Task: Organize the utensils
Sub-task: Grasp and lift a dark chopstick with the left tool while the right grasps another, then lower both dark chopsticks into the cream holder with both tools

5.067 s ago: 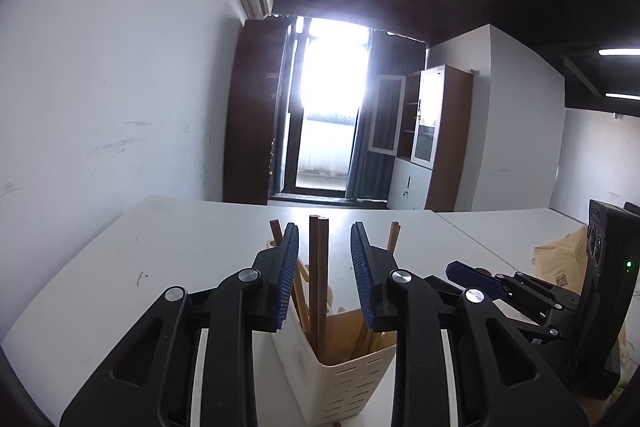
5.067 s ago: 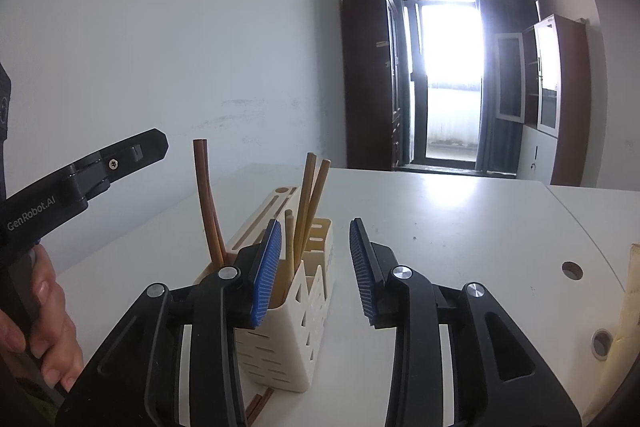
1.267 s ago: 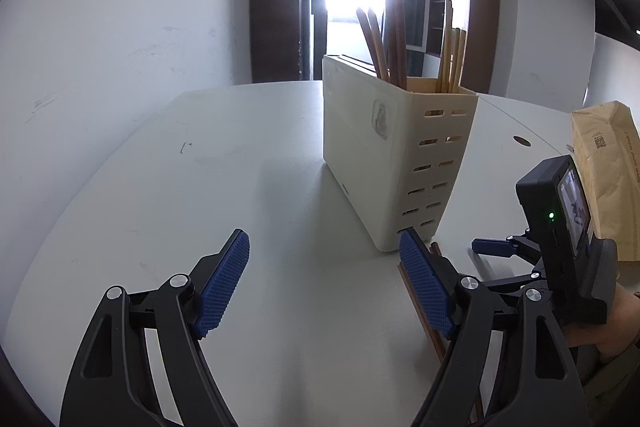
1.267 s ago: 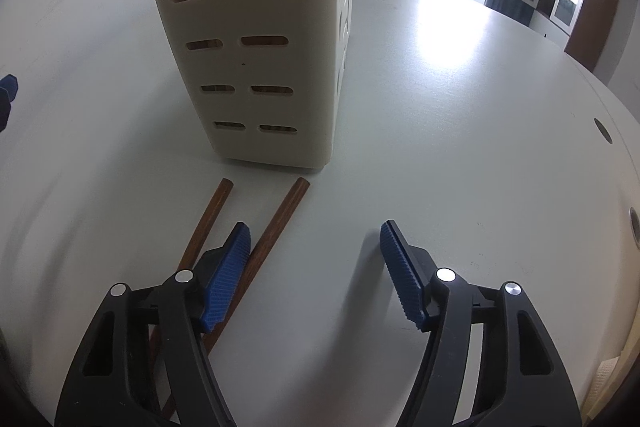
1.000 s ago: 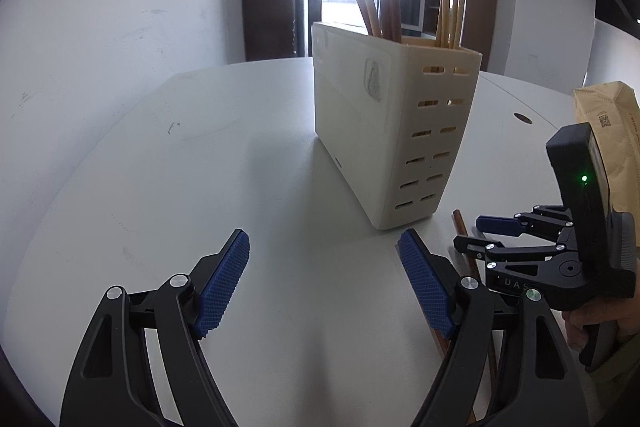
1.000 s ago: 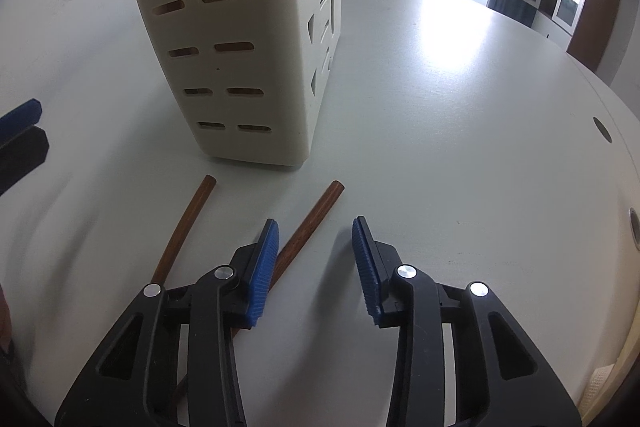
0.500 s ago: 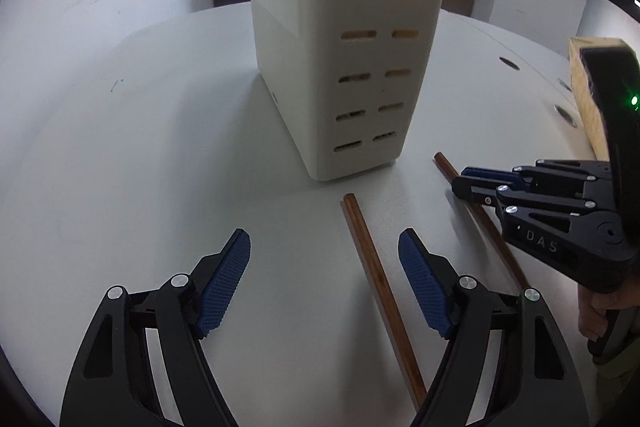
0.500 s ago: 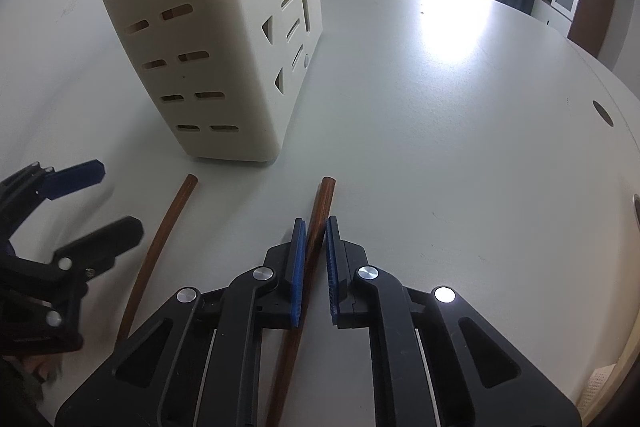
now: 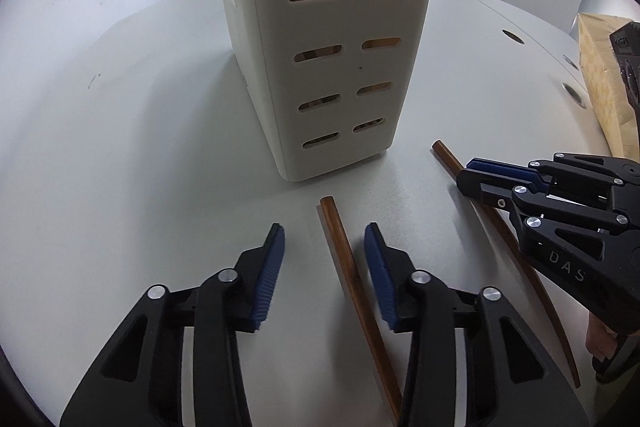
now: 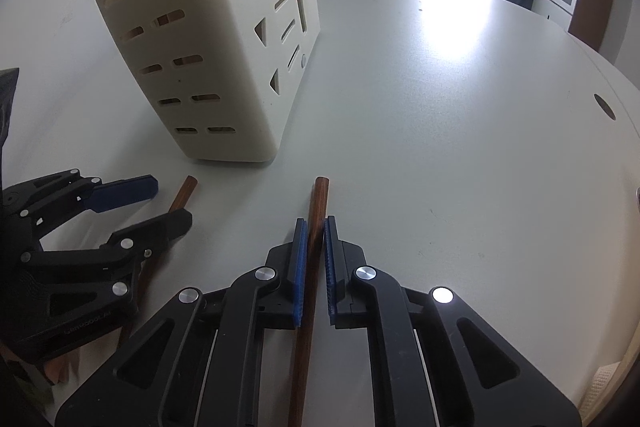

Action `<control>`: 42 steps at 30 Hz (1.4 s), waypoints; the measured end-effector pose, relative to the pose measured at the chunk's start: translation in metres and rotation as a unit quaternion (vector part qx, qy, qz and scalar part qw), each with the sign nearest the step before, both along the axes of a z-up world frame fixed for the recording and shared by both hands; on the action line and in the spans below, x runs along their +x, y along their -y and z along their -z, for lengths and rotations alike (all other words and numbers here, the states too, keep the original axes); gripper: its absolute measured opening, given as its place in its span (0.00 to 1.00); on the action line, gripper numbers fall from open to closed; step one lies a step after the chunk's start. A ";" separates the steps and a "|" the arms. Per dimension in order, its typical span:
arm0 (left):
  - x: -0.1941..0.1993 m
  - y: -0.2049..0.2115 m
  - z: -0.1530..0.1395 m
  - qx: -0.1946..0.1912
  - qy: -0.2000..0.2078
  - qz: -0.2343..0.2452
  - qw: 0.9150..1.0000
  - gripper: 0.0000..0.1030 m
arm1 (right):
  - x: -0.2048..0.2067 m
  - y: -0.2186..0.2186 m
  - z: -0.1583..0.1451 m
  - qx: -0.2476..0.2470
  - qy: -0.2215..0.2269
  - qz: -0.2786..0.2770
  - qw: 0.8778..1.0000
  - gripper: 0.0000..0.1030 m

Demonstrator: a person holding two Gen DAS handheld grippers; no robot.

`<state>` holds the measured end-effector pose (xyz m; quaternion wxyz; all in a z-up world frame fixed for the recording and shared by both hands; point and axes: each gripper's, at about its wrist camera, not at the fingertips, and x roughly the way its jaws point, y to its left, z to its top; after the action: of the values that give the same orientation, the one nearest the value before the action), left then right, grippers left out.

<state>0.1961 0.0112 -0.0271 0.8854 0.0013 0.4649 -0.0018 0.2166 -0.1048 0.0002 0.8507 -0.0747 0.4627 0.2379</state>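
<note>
A cream slotted utensil holder [image 9: 328, 39] stands on the white table, with wooden sticks inside; it also shows in the right wrist view [image 10: 200, 39]. Two brown chopsticks lie in front of it. My left gripper [image 9: 324, 239] is open, its jaws either side of one chopstick [image 9: 348, 267], low over the table. My right gripper [image 10: 315, 227] is shut on the other chopstick [image 10: 320, 195]. That chopstick [image 9: 448, 155] and the right gripper [image 9: 472, 173] show at the right of the left wrist view. The left gripper [image 10: 164, 203] shows at the left of the right wrist view, over its chopstick [image 10: 185, 189].
A brown paper bag [image 9: 604, 75] lies at the table's right side. The table [image 10: 460, 99] has round cable holes [image 10: 605, 106] near its right edge. A bright window and cabinets stand at the back of the room.
Both grippers came down from the holder's top to the two chopsticks on the table. My right gripper closed on its chopstick. My left gripper moved over the other chopstick and narrowed around it.
</note>
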 end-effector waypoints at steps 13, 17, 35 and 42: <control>0.003 -0.003 -0.003 0.015 -0.018 0.005 1.000 0.07 | -0.003 -0.001 -0.001 -0.002 0.009 0.011 1.000 0.08; -0.010 -0.009 -0.017 0.005 0.013 0.004 1.000 0.07 | -0.010 -0.003 -0.010 0.004 0.021 0.006 1.000 0.08; -0.075 -0.021 -0.105 -0.031 0.173 -0.005 0.984 0.07 | -0.055 0.003 -0.079 0.053 0.138 0.009 0.989 0.08; -0.091 -0.020 -0.135 -0.041 0.218 -0.009 0.975 0.07 | -0.072 0.006 -0.119 0.104 0.179 0.009 0.978 0.08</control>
<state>0.1050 0.0310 0.1078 0.9648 -0.0388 0.2599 -0.0126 0.1442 -0.1106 0.1193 0.9249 -0.0234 0.2765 0.2598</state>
